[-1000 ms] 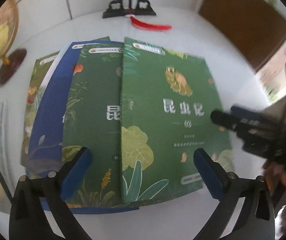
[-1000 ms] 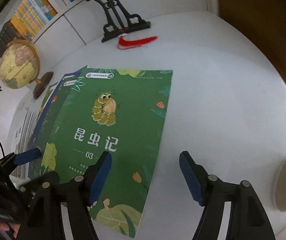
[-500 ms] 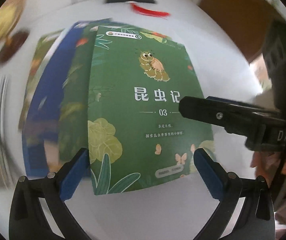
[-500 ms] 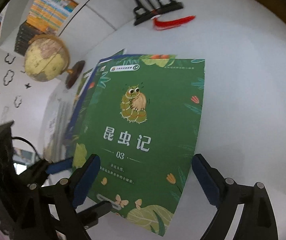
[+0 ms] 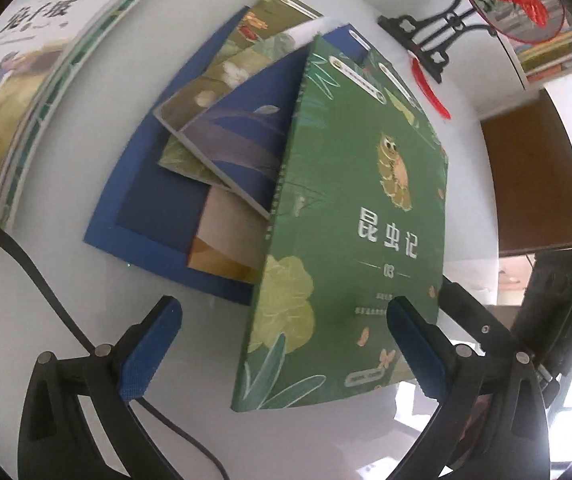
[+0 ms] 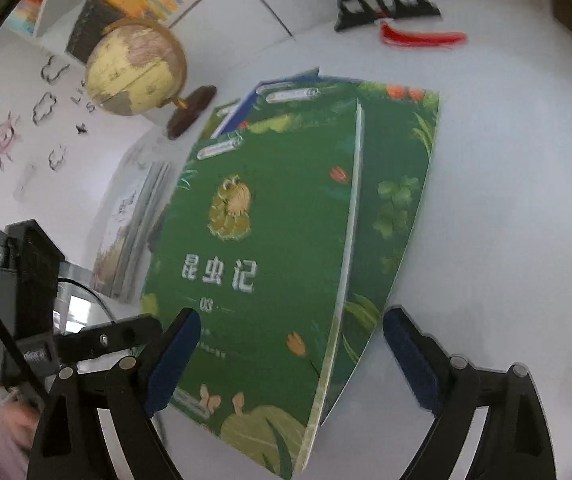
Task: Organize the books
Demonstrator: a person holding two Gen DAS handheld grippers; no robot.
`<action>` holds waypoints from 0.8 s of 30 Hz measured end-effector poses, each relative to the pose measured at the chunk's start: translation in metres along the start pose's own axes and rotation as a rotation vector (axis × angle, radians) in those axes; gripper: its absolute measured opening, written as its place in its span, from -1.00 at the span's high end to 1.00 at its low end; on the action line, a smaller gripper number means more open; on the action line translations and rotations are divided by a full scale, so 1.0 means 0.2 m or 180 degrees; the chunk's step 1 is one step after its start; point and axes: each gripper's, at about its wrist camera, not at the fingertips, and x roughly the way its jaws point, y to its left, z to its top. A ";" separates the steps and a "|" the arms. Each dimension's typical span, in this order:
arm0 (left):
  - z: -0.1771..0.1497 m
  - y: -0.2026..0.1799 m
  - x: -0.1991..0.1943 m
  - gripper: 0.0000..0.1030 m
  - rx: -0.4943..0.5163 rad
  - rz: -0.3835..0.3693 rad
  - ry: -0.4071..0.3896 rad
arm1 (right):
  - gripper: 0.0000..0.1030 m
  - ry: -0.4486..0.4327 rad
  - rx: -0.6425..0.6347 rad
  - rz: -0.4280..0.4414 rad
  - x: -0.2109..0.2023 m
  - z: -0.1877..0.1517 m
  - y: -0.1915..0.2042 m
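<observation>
The green paperback with the caterpillar picture and the number 03 on its cover (image 5: 349, 216) sits on top of a fanned pile of books on the white surface (image 5: 86, 300). Its near edge is raised off the pile, so in the right wrist view the green paperback (image 6: 254, 264) shows its pale page edge above a second green leaf-patterned book (image 6: 397, 200) lying flat beneath it.

The left claw (image 5: 282, 356) stands wide, its blue pads spread on either side of the green paperback's near corner and gripping nothing; whether its right pad touches the cover cannot be told. The right claw (image 6: 289, 364) is also wide, its pads straddling the paperback's lifted near edge without closing on it.

Left of the green paperback lie a dark blue book with a leaf design (image 5: 238, 140), an olive flower-patterned book (image 5: 222, 68) and a large flat blue book (image 5: 146, 208) under them. Farther left of the green paperback is a separate stack of pale illustrated books (image 5: 18, 80). Beyond the green paperback stand a yellowish globe on a dark wooden base (image 6: 138, 68), a black ornamental stand (image 5: 433, 36) and a red tassel (image 6: 421, 38) lying on the surface.
</observation>
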 end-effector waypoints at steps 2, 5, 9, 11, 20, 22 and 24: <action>-0.02 -0.05 0.03 -0.96 0.0046 0.0010 0.0051 | -0.82 0.0021 0.0091 0.0138 -0.01 0.00 -0.03; -0.01 -0.17 0.05 -0.38 0.0258 -0.0049 0.0076 | -0.80 0.0025 0.0072 0.0074 -0.02 -0.01 0.00; -0.08 -0.31 0.01 0.04 0.0915 0.0535 -0.0141 | -0.12 0.0143 -0.0138 -0.0256 0.02 -0.01 0.08; -0.08 -0.34 -0.04 0.06 0.1018 0.0552 -0.0236 | 0.15 0.0155 -0.0095 -0.0353 0.00 -0.01 0.06; -0.13 -0.33 -0.05 0.16 0.0817 0.0370 -0.0234 | 0.34 -0.0268 -0.0140 0.0186 -0.23 -0.07 0.07; -0.13 -0.35 -0.02 0.16 0.0771 0.0351 -0.0232 | 0.34 -0.0272 -0.0193 0.0044 -0.24 -0.09 0.10; -0.14 -0.34 -0.02 0.16 0.0772 0.0336 -0.0222 | 0.34 -0.0285 -0.0187 0.0088 -0.24 -0.10 0.11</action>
